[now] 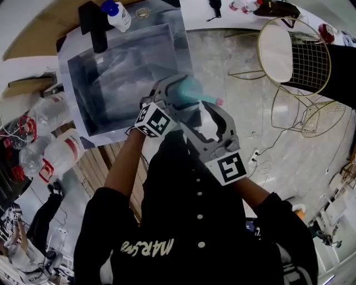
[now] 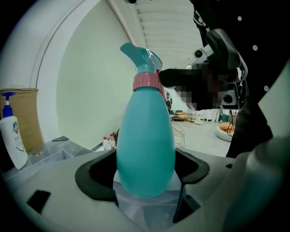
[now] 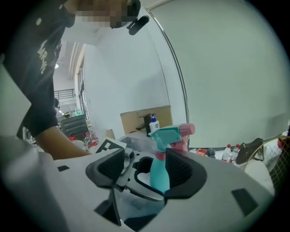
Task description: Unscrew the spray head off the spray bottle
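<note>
**Mid-air work on a stubborn cap:** a person holds a teal spray bottle (image 2: 146, 140) up in front of the chest, partway through unscrewing its spray head (image 2: 139, 56).

The left gripper (image 2: 145, 174) is clamped on the belly of the bottle, both dark pads pressed to its sides. The bottle stands upright, with the pink collar (image 2: 146, 80) just under the head.

The right gripper (image 3: 146, 168) has its jaws apart around the neck of the bottle. One pad is just beside the neck and the other is well clear, so it has hold of nothing.

The step in hand looks like taking a fresh grip between turns, as the head is not yet off the bottle. The next move likely calls for the right jaws to close squarely on the collar rather than the trigger. A twist about the bottle's long axis would follow, with the left gripper bracing against it. The smooth, rounded belly may slip in the pads.

Below the bottle lies a steel basin (image 1: 111, 78), with a pump bottle (image 1: 119, 16) beyond its far edge. A wire chair (image 1: 276, 53) stands well to the right of the bottle. The right hand appears to have open air around the bottle to swing in.
</note>
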Available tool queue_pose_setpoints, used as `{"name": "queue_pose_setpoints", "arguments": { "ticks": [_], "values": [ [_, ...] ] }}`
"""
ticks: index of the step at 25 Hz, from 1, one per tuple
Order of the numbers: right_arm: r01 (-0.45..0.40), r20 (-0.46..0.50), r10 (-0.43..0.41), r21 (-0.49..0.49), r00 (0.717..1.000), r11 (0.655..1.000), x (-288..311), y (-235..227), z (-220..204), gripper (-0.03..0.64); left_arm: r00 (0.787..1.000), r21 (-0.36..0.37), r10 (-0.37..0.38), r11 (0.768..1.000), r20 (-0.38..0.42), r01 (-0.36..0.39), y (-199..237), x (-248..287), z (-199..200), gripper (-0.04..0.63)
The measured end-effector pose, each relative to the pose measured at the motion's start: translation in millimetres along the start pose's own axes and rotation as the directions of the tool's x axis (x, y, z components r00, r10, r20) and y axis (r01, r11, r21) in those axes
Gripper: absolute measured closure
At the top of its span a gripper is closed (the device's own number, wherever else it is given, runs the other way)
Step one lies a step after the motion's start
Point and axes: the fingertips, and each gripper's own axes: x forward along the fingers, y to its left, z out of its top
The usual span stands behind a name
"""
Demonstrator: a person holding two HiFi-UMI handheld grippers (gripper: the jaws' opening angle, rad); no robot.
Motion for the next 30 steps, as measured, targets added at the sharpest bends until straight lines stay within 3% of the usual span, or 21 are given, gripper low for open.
{"name": "queue_pose_setpoints", "arguments": {
  "ticks": [6,17,21,23,27,30],
  "values": [
    [0.036,-0.006,-0.036,-0.015,0.999,0.999,12,-11,2,0.33,1.0,-0.005,0.014,1.0,-0.005,-0.014,-1,1,1,0.199],
    [-0.025,-0.033,0.021,-0.126,0.999,0.992,40,-13,10,0.309,1.0,-0.014,0.021,1.0,-0.02,-0.022,-1,1,1,0.199],
    [-0.031,-0.068,0.017,-0.209,0.998,0.977,50,-16,9,0.334,1.0,-0.005,0.017,1.0,-0.023,-0.017,-2,2,0,0.198],
    [-0.04,-0.066,0.024,-0.258,0.998,0.965,53,-18,10,0.387,1.0,-0.009,0.015,1.0,-0.02,-0.016,-1,2,0,0.198],
    [-0.171,-0.06,0.16,-0.355,0.985,0.919,53,-18,10,0.474,1.0,-0.004,0.01,1.0,-0.022,-0.01,-2,3,0,0.198],
    [-0.389,-0.083,0.387,-0.374,0.918,0.842,48,-11,8,0.48,1.0,0.005,0.003,1.0,-0.02,-0.003,-2,3,0,0.198]
  ]
}}
